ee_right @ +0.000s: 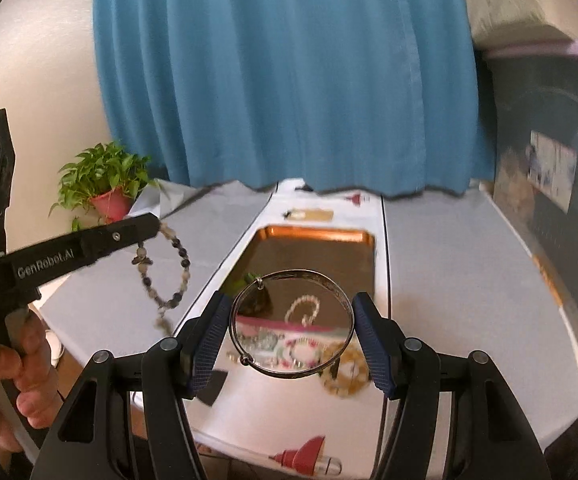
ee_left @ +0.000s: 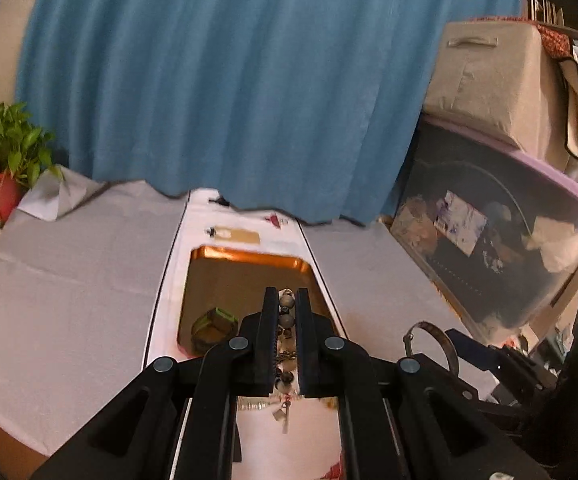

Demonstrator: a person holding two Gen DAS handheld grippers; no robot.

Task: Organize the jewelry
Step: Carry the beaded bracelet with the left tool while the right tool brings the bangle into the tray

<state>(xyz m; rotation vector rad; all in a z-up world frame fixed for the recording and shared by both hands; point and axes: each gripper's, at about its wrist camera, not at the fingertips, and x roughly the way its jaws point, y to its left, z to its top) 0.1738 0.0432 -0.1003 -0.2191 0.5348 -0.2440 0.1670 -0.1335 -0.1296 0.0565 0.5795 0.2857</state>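
My left gripper (ee_left: 287, 294) is shut on a grey-and-dark beaded bracelet (ee_left: 286, 312), held above the copper tray (ee_left: 249, 258). In the right wrist view that bracelet (ee_right: 177, 264) dangles in a loop from the left gripper (ee_right: 151, 225). My right gripper (ee_right: 292, 301) is shut on a silver bangle (ee_right: 341, 292), its blue pads pressing both sides, also lifted above the table. The bangle (ee_left: 429, 325) shows at the right of the left wrist view. A pearl bracelet (ee_right: 303, 308) and a green piece (ee_left: 214, 322) lie in the tray. A yellow bead bracelet (ee_right: 345, 374) and other jewelry (ee_right: 273, 342) lie on the white runner (ee_right: 257, 400).
A grey cloth (ee_left: 69, 280) covers the table. A blue curtain (ee_left: 229, 80) hangs behind it. A potted plant (ee_left: 1, 160) stands at the back left, and a clear storage bin (ee_left: 509, 248) at the right. A person's hand (ee_right: 29, 380) grips the left handle.
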